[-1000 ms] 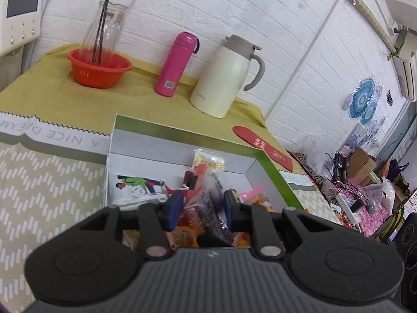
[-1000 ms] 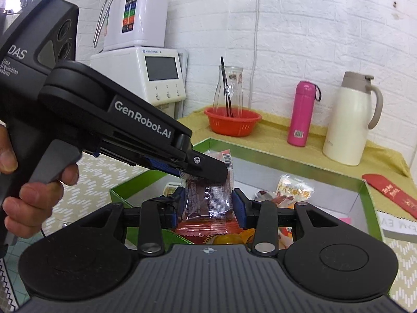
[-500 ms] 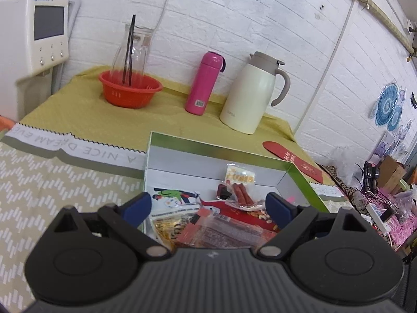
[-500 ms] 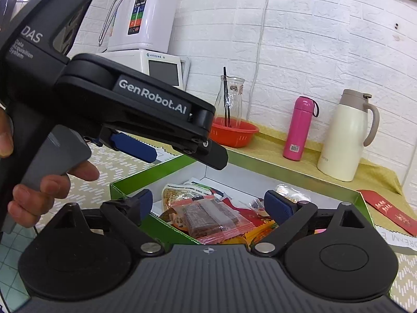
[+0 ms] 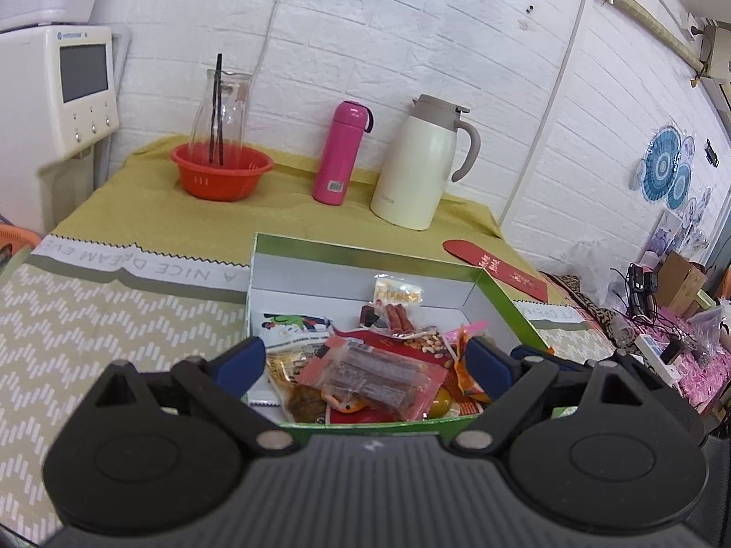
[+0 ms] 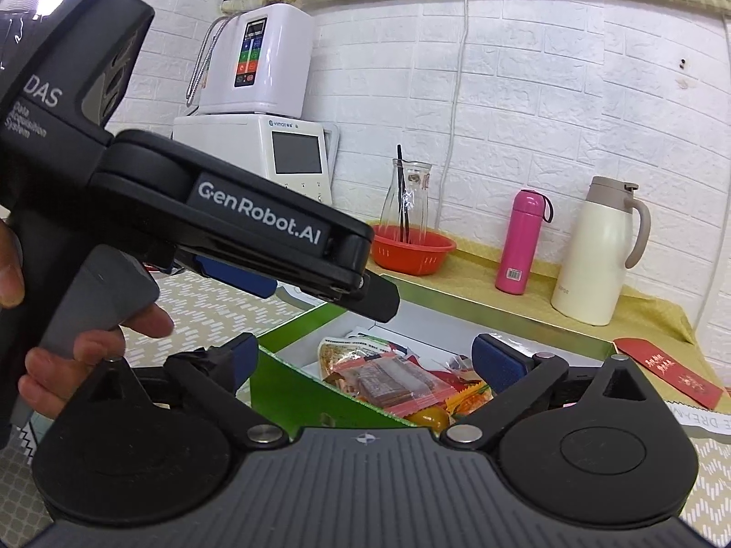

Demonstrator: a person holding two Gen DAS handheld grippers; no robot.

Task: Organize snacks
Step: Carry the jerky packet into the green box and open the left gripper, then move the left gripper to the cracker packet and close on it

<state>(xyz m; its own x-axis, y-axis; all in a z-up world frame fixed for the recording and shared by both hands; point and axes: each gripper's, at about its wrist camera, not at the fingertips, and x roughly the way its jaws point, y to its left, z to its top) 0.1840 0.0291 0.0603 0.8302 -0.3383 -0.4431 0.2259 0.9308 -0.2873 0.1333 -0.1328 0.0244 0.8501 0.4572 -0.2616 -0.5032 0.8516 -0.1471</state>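
Grippers first, nearest the cameras. Left gripper [image 5: 368, 367] has its blue-padded jaws spread wide with nothing between them, hovering above the near edge of a green-rimmed box [image 5: 365, 251]. Right gripper [image 6: 363, 360] is likewise spread wide and holds nothing, poised over the same box [image 6: 292, 392] from its near-left corner. In the right wrist view, the left gripper's black body crosses from 9 o'clock toward centre, held by a hand [image 6: 87, 347] at 8 o'clock.

Inside the box lies a heap of snacks. On top rests a clear packet of dark brown bars with pink-red edges [image 5: 374, 376], seen also from the right [image 6: 388, 376]. Around it lie orange wrappers, a nut packet and small sausages [image 5: 396, 315] toward 12 o'clock.

Beyond the box, on a yellow-green cloth [image 5: 160, 223], stand a red bowl [image 5: 221, 171] at 11 o'clock holding a glass carafe, a pink flask [image 5: 340, 153] at 12, and a cream thermal jug [image 5: 420, 162] at 1. A red envelope [image 5: 495, 269] lies at 2 o'clock. White brick wall behind.
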